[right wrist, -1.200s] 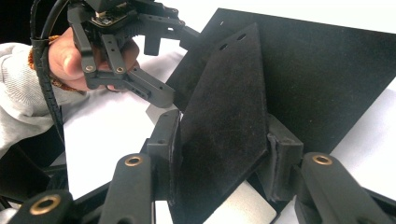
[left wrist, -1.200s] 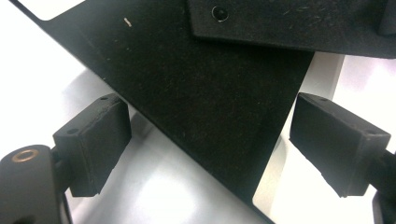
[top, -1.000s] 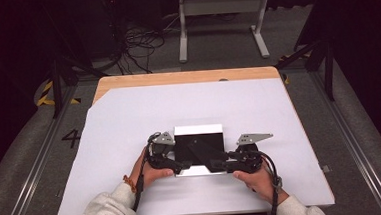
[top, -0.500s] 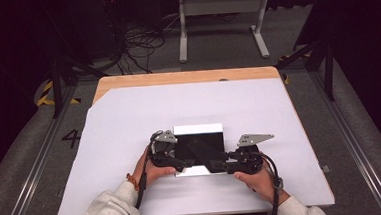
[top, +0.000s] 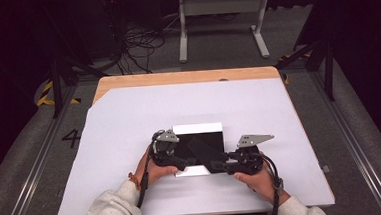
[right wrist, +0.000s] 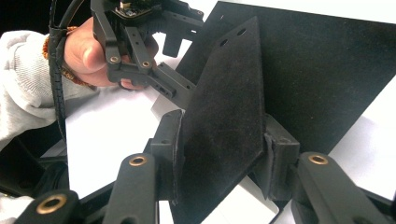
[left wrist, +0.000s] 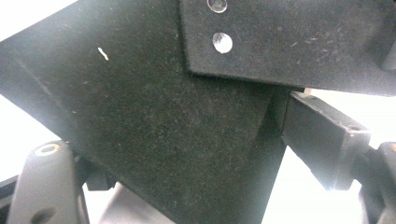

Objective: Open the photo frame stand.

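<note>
Between my right gripper [right wrist: 219,158] pads stands a black felt panel [right wrist: 224,116], clamped by its two long edges, its long axis running away from my fingers toward the two holes at its far end. Beyond it, my left gripper [right wrist: 180,95] meets that panel's far edge; its jaws have just been closing, but I cannot tell whether they pinch it. Farther off, a larger black sheet [top: 203,139] lies on the white table [top: 129,116], partly hidden behind the panel.
</note>
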{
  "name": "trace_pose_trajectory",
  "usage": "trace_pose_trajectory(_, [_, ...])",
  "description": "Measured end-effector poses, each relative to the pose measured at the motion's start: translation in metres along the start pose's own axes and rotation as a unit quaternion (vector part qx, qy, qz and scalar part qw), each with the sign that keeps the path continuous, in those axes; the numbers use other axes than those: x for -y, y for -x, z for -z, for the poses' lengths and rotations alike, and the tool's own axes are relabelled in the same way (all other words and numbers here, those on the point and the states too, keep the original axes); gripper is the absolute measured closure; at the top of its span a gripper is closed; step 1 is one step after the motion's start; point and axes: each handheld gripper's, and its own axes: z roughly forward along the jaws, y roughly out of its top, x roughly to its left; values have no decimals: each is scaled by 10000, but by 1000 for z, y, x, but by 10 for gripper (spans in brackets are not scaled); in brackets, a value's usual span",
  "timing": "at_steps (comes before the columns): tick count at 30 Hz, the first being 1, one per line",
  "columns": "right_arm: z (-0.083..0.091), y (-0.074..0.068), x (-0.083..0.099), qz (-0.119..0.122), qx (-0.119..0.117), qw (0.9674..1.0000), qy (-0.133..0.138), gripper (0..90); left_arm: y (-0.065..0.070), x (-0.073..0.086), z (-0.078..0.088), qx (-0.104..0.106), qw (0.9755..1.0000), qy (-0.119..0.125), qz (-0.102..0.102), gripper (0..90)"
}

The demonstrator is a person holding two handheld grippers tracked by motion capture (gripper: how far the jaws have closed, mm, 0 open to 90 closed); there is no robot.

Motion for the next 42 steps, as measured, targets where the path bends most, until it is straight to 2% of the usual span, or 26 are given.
trace_pose_trajectory(11, [0,0,1,-4,16,10000,-19,575,0,1,2,35,10000,-30,-27,227])
trace_pose_trajectory(24, [1,-2,0,99,64,9999,-28,589,-1,-1,11,-28,9998,167,-59,308])
trace_pose_trajectory(28, [1,-3,-1,139,91,9999,-23,598,-1,-2,14,-89,9996,223,-169,327])
trace_pose_trajectory(42, [2,-4,-2,200,155,9997,-29,613,2,-3,18,-175,9991,283,-264,359])
